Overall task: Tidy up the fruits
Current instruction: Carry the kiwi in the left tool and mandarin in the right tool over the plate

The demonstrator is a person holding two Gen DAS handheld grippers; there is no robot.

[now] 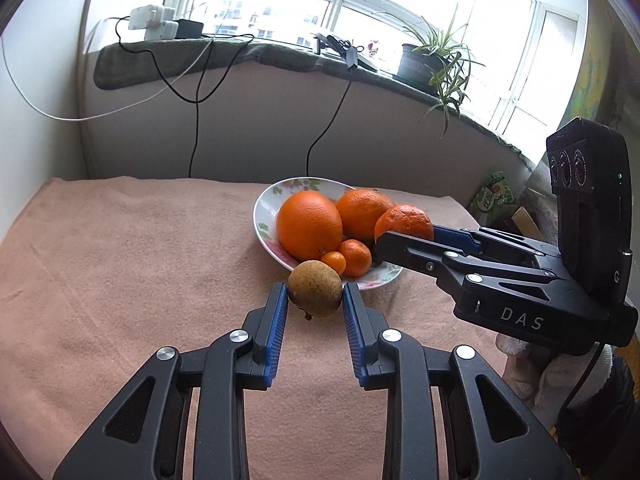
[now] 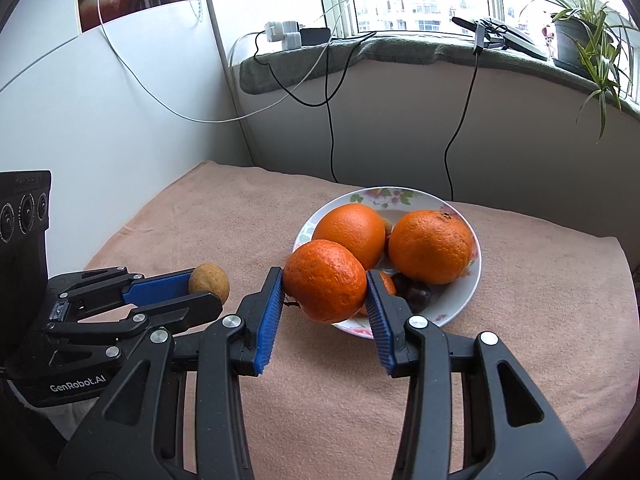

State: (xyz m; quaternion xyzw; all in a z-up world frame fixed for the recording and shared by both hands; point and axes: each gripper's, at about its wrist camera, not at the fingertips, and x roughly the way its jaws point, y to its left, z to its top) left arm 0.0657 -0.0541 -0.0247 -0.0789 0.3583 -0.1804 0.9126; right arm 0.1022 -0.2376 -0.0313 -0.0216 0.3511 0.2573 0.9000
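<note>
The left tongs (image 1: 315, 300) pinch a brown fruit (image 1: 315, 289) just short of the plate (image 1: 264, 210); the right tongs (image 2: 326, 284) pinch a tangerine (image 2: 325, 280) over its near rim. Beyond them the plate is crowded, so either round fruit could roll off onto the bench (image 1: 140, 248) when let go.

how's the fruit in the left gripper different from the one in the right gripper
The round brown speckled fruit in the left gripper is small and dull. The wrinkled orange mandarin in the right gripper is clearly bigger, brighter and bumpier. Both are clamped between blue pads near the floral plate.
</note>
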